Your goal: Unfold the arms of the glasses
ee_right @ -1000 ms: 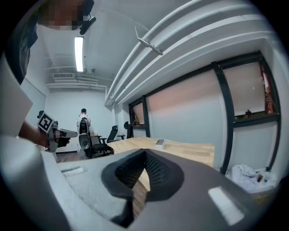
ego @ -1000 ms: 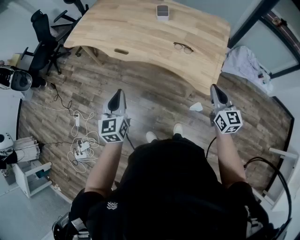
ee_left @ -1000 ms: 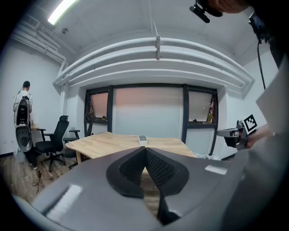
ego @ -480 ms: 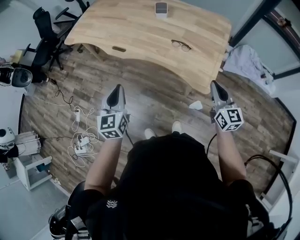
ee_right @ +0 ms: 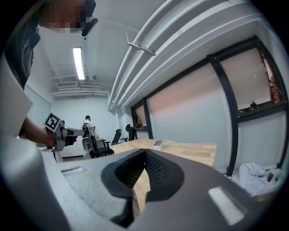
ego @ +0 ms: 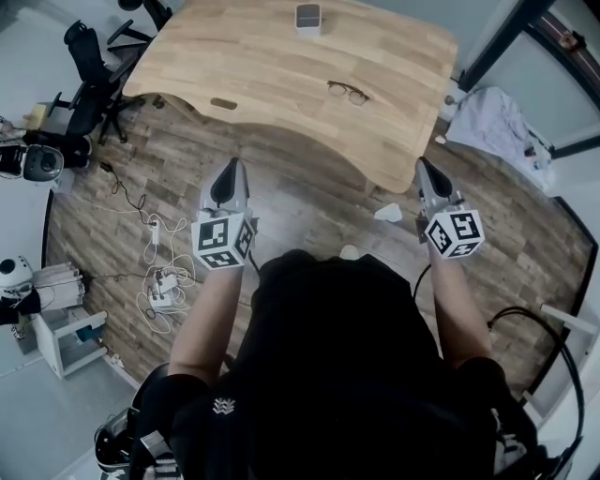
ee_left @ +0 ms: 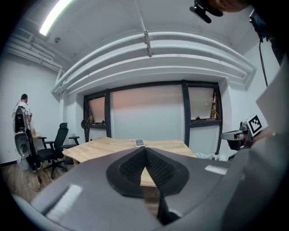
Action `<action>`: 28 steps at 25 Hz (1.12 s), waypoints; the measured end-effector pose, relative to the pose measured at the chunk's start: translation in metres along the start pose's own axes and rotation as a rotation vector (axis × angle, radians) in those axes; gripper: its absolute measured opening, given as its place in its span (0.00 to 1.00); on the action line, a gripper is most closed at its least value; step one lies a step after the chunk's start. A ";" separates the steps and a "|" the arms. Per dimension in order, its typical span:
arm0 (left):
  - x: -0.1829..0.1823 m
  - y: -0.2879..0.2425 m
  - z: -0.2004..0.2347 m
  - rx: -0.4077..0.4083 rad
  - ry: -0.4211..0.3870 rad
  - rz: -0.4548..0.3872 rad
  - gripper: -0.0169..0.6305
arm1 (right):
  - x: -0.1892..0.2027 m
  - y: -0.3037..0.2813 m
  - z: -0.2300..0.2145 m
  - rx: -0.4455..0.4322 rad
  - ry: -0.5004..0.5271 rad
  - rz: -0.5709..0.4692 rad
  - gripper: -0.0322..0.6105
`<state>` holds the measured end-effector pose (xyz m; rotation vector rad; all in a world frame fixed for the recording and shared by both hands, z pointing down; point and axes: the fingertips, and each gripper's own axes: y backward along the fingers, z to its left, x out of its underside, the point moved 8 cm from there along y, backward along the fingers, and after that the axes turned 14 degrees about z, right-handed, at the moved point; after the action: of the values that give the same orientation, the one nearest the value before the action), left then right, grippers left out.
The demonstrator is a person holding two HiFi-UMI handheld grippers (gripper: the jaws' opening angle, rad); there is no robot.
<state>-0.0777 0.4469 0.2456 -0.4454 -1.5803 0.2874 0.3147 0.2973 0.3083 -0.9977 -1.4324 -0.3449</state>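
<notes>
Walking up to the table (ego: 281, 66), I am closing the gap I had a second ago. Its curved near edge is now sitting just ahead of both gripper tips, where before a wide strip of floor was showing between us. My left gripper (ego: 230, 169) is pointing at the table's near edge on its left half, and my right gripper (ego: 427, 167) is pointing past the table's near right corner. I am keeping both clenched, pads pressed together with nothing between them, and each gripper view is showing that pinch.

The glasses (ego: 347, 92) are lying on the table's right half, about midway between its near and far edges. They are still well apart from either gripper and nothing is touching them. From here they are too small for me to tell how the arms are lying.

A small box (ego: 307, 17) is sitting at the table's far edge.

So I am only approaching, and the unfolding itself is not yet started. I am judging that I will need to open my fingers and reach over the table's edge next.
</notes>
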 end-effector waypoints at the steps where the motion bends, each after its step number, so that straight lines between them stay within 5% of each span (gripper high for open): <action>1: -0.005 -0.005 -0.003 0.000 -0.003 -0.001 0.04 | 0.000 -0.002 -0.005 -0.003 -0.008 0.006 0.05; 13: -0.021 -0.077 -0.006 0.083 -0.060 0.038 0.04 | -0.007 -0.043 -0.029 0.017 -0.026 0.035 0.05; 28: -0.115 -0.300 0.012 0.426 -0.239 0.020 0.04 | -0.063 -0.144 -0.084 0.281 -0.122 0.028 0.05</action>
<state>-0.1195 0.1294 0.2754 -0.0973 -1.6895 0.6973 0.2533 0.1307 0.3159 -0.8190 -1.5268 -0.0597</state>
